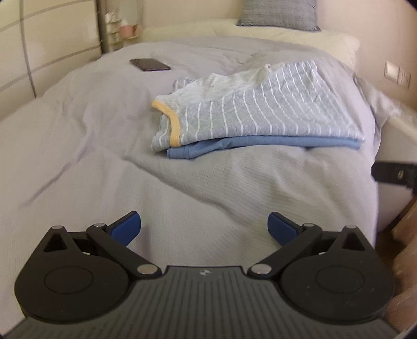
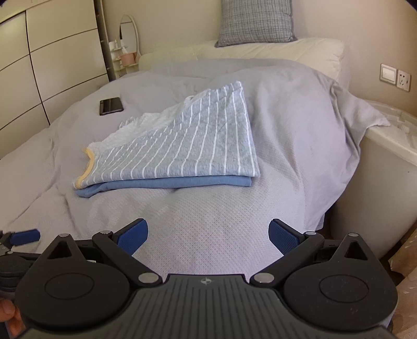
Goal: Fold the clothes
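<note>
Striped shirt (image 2: 182, 140) folded atop blue garment (image 2: 166, 183) at my twelve o'clock; stack looks finished. My left gripper (image 1: 204, 229), right gripper (image 2: 208, 234) spread wide, empty.

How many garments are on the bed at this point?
2, stacked: a striped grey shirt with yellow neck trim on top, and a plain blue garment folded beneath it, showing only at its edge. More could be hidden inside the stack.

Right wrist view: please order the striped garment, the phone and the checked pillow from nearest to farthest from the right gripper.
1. Striped garment: folded on the bed ahead of the open right gripper, slightly left, on a blue garment.
2. Phone: farther back, on the left of the bed.
3. Checked pillow: farthest, at the head of the bed.
</note>
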{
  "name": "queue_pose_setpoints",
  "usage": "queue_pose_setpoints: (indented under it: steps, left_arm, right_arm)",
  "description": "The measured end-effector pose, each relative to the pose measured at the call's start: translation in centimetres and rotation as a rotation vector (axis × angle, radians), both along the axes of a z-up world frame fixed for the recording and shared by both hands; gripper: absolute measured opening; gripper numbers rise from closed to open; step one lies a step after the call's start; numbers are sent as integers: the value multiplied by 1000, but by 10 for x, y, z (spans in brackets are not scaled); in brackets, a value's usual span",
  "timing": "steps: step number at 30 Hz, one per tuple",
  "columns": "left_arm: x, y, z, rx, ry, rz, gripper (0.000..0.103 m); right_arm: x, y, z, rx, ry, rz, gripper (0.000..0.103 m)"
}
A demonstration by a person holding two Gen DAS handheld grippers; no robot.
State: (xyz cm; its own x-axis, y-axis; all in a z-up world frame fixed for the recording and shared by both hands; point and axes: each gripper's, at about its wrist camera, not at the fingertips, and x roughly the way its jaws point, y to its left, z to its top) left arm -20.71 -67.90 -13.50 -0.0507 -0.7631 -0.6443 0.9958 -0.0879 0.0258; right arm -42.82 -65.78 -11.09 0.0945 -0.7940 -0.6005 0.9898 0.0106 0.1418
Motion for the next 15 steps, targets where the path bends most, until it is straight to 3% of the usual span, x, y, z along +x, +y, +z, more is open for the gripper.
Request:
queue_pose_setpoints:
  steps: [5, 15]
  left_arm:
    - [7, 19, 10, 8, 74, 55, 102]
    - [7, 37, 29, -23, 82, 67, 102]
  right_arm:
    - [1, 11, 7, -1, 4, 5, 101]
    - [6, 29, 21, -23, 52, -11, 102]
